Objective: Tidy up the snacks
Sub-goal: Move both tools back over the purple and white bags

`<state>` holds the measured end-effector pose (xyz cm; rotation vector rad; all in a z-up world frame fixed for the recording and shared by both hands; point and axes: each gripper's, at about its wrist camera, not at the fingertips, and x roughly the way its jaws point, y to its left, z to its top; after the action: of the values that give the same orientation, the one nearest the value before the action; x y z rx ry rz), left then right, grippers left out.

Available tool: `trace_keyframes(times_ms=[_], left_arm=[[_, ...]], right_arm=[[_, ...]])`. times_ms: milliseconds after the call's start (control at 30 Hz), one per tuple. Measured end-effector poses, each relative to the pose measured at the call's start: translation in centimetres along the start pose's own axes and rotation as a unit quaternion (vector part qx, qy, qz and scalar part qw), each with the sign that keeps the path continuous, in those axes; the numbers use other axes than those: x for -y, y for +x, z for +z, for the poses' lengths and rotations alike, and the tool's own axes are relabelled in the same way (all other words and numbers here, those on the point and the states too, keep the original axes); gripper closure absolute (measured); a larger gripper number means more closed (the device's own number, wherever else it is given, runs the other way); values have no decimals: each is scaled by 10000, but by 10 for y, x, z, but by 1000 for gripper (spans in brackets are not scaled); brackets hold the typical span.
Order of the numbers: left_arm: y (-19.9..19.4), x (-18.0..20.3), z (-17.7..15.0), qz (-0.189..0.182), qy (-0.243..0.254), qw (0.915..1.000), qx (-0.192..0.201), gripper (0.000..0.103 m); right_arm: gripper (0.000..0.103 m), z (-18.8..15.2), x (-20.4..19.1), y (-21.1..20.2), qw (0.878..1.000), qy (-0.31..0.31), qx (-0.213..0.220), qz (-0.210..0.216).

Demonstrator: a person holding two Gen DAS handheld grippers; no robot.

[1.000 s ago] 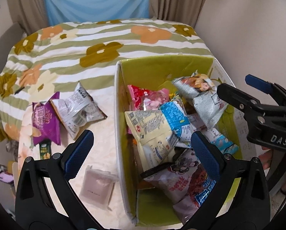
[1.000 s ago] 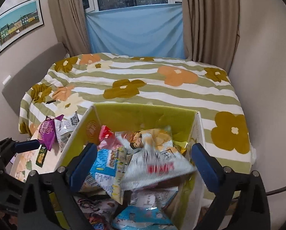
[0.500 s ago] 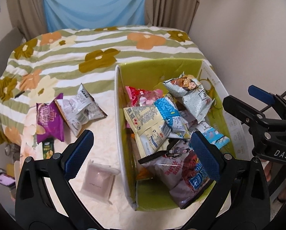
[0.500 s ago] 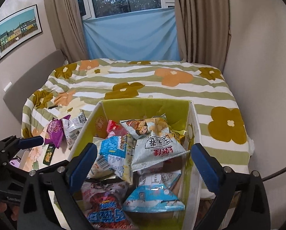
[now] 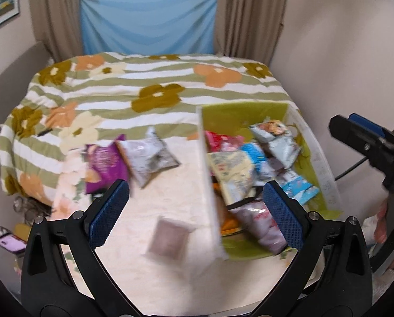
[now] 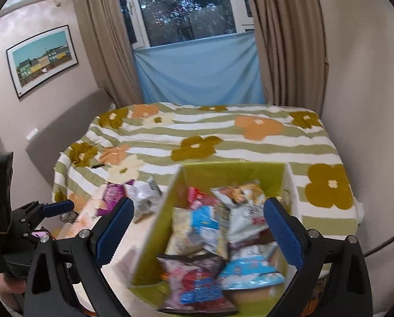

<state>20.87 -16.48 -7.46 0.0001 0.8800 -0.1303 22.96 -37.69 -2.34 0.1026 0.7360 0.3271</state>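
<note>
Both cameras now sit higher and farther back than a second ago: the window and curtains fill the top of each view, the box looks smaller, and the left view is smeared by motion, so both tools are pulling up and away from the bed. Nearest the left camera, the left gripper [image 5: 195, 212] stands wide open with nothing between its blue pads, above the cream blanket [image 5: 154, 211] at the near end of the bed; the right gripper [image 6: 199, 227] is just as wide open and empty, over the near part of the green-lined cardboard box [image 6: 154, 233]. A second ago the silver-grey snack bag with red lettering [image 6: 245, 211] was blurred and tumbling between the right pads; now it lies in the box's far right part on top of the heap, against a blue-and-white packet [image 6: 207, 223], so that drop looks finished. Outside the box to its left, on the blanket, three things are unmoved: a small flat pinkish-brown pouch [image 5: 167, 240] nearest, then a grey-and-white crinkled bag [image 5: 150, 159] and a purple snack bag [image 5: 105, 163] side by side, touching, where the blanket meets the green-striped floral bedspread [image 5: 157, 97] farther off. By my judgement the sorting is mostly done, and the left tool, already on that side, is best placed to collect the pouch.
</note>
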Motion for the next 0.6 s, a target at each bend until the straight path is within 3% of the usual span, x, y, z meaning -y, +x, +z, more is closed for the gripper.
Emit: trace_keyframes(times_ms=[300,600], left_arm=[[-12,-108,-5,85,-448,9989,-63,2],[0,-209,-5,-23,-569,9979,-317,2]], right_arm=[[5,7,-76,25,9996,-160,-74,212],[5,4,-148,74,9993,18,-360,47]])
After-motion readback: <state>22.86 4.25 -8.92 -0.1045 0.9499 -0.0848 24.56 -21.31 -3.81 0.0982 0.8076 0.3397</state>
